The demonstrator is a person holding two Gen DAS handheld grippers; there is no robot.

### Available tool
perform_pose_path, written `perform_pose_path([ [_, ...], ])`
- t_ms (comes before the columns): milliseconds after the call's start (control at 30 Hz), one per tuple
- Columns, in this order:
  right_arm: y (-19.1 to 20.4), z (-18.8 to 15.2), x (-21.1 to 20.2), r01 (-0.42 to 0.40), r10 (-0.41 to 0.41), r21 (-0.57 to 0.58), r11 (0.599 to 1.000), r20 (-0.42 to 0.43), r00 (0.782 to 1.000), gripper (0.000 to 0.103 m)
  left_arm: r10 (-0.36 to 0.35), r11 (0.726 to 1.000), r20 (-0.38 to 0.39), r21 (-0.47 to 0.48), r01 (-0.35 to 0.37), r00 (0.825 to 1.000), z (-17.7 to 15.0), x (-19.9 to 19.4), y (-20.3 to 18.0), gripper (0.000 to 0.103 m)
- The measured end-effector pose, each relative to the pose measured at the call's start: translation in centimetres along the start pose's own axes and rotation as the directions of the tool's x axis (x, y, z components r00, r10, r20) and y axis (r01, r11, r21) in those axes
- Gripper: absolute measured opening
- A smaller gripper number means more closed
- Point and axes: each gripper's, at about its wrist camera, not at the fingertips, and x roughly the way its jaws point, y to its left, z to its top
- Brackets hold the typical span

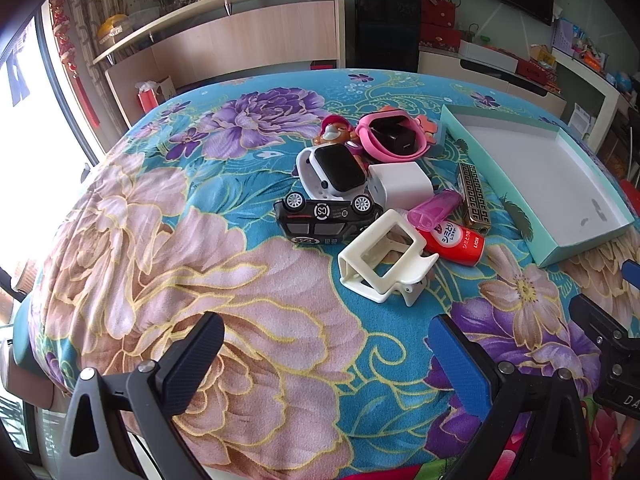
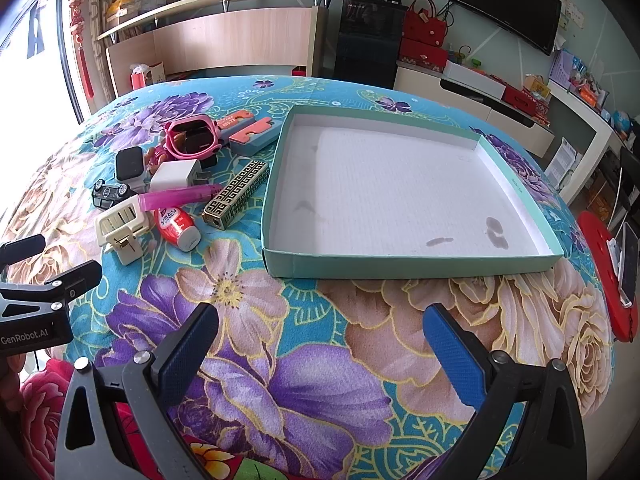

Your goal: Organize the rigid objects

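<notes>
A pile of small objects lies on the flowered bedspread: a black toy car [image 1: 326,220], a white smartwatch [image 1: 332,170], a white charger cube [image 1: 400,184], a cream claw clip [image 1: 380,260], a red bottle [image 1: 452,240], a pink lighter [image 2: 180,196], a gold patterned bar [image 2: 236,196] and a pink strap around a black plug [image 1: 394,136]. Right of the pile sits a shallow teal tray [image 2: 400,268] with a stained white bottom. My left gripper [image 1: 326,332] hovers open just short of the clip. My right gripper [image 2: 320,320] is open before the tray's near wall.
A small figurine [image 1: 332,130] and orange-and-grey pieces [image 2: 248,132] lie at the back of the pile. A red stool with a phone [image 2: 616,276] stands off the bed's right edge. A wooden counter [image 2: 224,40] and cabinets line the far wall.
</notes>
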Motion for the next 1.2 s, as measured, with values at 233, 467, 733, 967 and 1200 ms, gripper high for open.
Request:
perform_pose_path([
  [233, 0.1, -0.1, 0.1, 0.0, 0.0, -0.006, 1.0, -0.005, 1.0, 0.102, 0.026, 0.999, 0.032, 0.021, -0.027, 0.999, -0.2, 0.2, -0.1, 0.103],
  [467, 0.2, 0.7, -0.2, -0.009, 0.009, -0.023, 1.0, -0.008, 1.0, 0.102, 0.019, 1.0, 0.02, 0.018, -0.02, 1.0, 0.5, -0.6, 0.3, 0.103],
  [733, 1.1, 5.3, -0.7, -0.1, 0.1, -0.035, 0.994, 0.009, 0.995, 0.102, -0.029, 0.999, -0.037, 0.036, 0.031, 0.999, 1.9, 0.7, 0.1, 0.103],
  [967, 3.0, 6.6, 0.7, -0.133, 0.132, -0.058, 0.989, -0.03, 0.991, 0.102, -0.059, 0.992, -0.042, 0.111, 0.063, 0.997, 3.0, 2.6, -1.6, 0.093],
  [1200, 4.6, 6.7, 2.3, -0.175, 0.169, -0.093, 0.98, -0.072, 0.983, 0.102, -0.078, 0.987, -0.046, 0.138, 0.084, 0.996, 3.4, 3.2, -1.8, 0.073],
])
